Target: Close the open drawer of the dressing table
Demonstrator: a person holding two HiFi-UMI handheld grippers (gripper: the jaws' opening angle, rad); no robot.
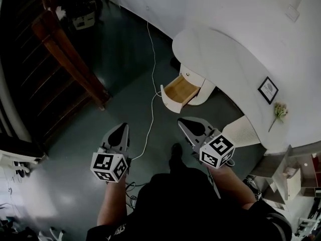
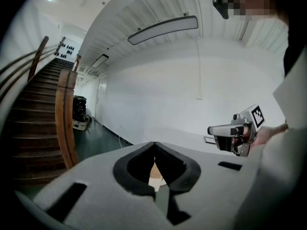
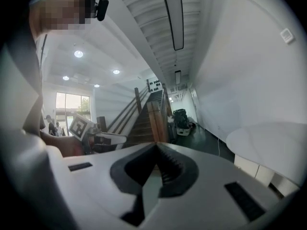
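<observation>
The white dressing table [image 1: 225, 54] stands at the right of the head view, with its drawer [image 1: 180, 92] pulled open toward me and the bare wooden inside showing. Both grippers hang in the air short of it, each shut with nothing held. My left gripper [image 1: 122, 127] is to the drawer's lower left. My right gripper [image 1: 182, 120] sits a little below the drawer front, not touching it. In the left gripper view the jaws [image 2: 154, 145] meet at their tips, and the right gripper [image 2: 235, 132] shows beside them. The right gripper view shows its jaws [image 3: 156, 145] closed and the table [image 3: 273, 140] at right.
A white cable [image 1: 151, 79] runs across the dark floor from the wall toward my feet. A wooden stair rail [image 1: 67, 54] and stairs fill the left. Black equipment [image 1: 75, 1] sits far back. A framed picture [image 1: 268, 90] and flower [image 1: 279, 111] hang on the wall; shelves [image 1: 296, 177] lie at bottom right.
</observation>
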